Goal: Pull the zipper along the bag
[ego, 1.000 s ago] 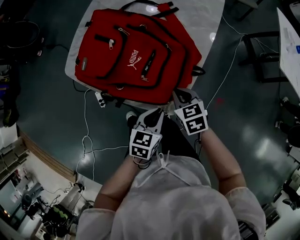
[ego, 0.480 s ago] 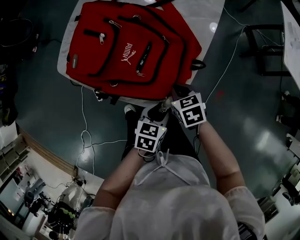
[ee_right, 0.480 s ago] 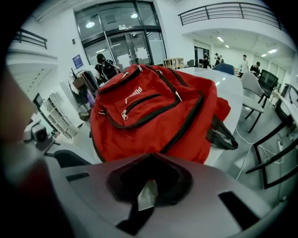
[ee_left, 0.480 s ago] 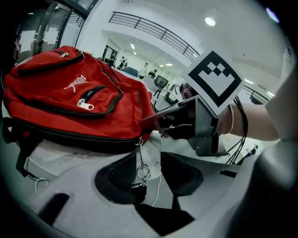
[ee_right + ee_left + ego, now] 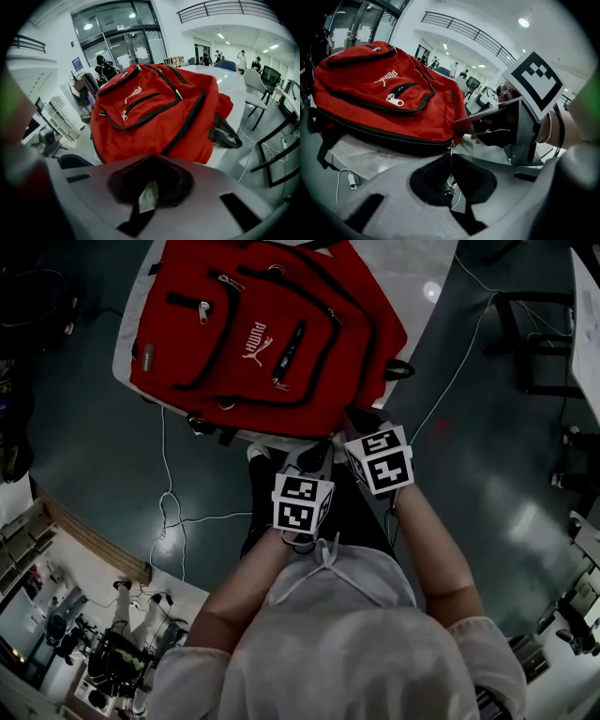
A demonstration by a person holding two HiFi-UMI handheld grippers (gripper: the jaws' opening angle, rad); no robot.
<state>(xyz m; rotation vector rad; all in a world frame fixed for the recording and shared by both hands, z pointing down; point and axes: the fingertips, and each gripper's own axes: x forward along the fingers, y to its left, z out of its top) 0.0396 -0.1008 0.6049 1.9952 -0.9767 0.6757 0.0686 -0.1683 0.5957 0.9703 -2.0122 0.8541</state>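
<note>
A red backpack (image 5: 267, 338) with black zippers lies on a white table (image 5: 412, 277). In the left gripper view, its main zipper (image 5: 384, 140) runs along the bag's near edge to a thin metal zipper pull (image 5: 450, 180). My left gripper (image 5: 450, 157) is shut on that pull. My right gripper (image 5: 461, 124) sits just to the right, its tips pinched on the bag's red near corner. From the head view, the left gripper (image 5: 314, 454) and right gripper (image 5: 354, 423) sit side by side at the bag's near edge. In its own view the right gripper (image 5: 149, 159) looks shut against the bag (image 5: 154, 112).
White cables (image 5: 169, 507) trail over the dark floor below the table. A black chair (image 5: 534, 334) stands at the right. A small white plug and cord (image 5: 347, 178) lie on the table under the bag. A black strap (image 5: 227, 131) hangs off the bag's right side.
My left gripper has moved up from near my body to the bag's near edge, beside the right gripper. The right gripper has stayed at the bag's corner.
</note>
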